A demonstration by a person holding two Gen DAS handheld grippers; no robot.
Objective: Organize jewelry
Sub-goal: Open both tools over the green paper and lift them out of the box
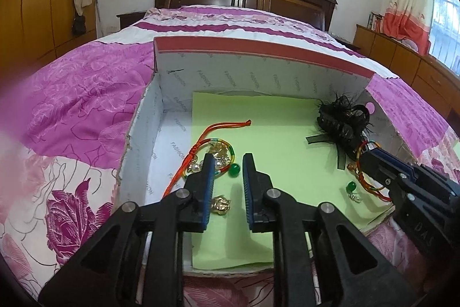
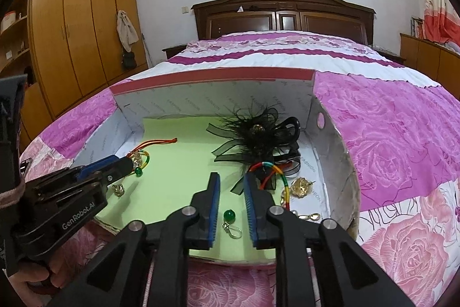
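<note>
Where the box [image 1: 258, 71] wall shows, "FASHION" repeats across it.

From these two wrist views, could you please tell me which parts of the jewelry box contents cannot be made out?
- Left wrist view: the left bracelet is partly covered by the left gripper.
- Right wrist view: the right bracelet passes behind the right gripper.
- Left wrist view: the black feather hair clip hides the box corner behind it.
- Both views: the box near wall is hidden by gripper bodies.
- Right wrist view: the green bead earring hook is too small to read.
</note>
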